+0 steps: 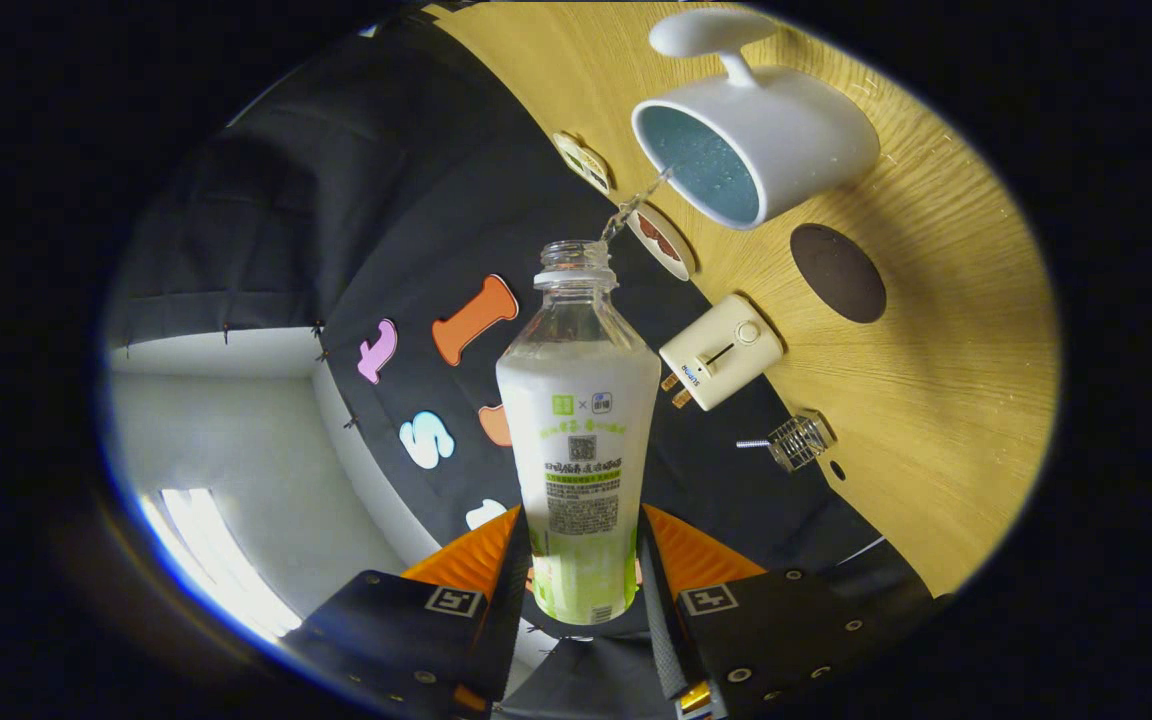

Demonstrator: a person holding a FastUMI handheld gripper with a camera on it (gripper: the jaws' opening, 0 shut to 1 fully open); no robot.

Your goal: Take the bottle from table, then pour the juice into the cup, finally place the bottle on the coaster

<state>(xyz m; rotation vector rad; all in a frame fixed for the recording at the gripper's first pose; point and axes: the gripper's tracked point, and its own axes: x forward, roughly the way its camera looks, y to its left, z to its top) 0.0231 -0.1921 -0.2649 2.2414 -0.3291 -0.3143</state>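
Note:
My gripper (584,570) is shut on a clear plastic bottle (581,420) with a white and green label, held by its lower body between both fingers. The view is rolled over, so the bottle is tipped toward the wooden table. Its mouth has no cap, and a thin stream of clear liquid (636,205) runs from it into the white mug (751,145) just beyond. The mug's inside looks bluish. A dark round coaster (838,272) lies on the table beside the mug.
On the wooden table (936,400) stand a cream toaster-shaped toy (721,350), a small wire rack (798,440) and two round patterned discs (662,240) near the mug. Black cloth forms the wall behind the bottle.

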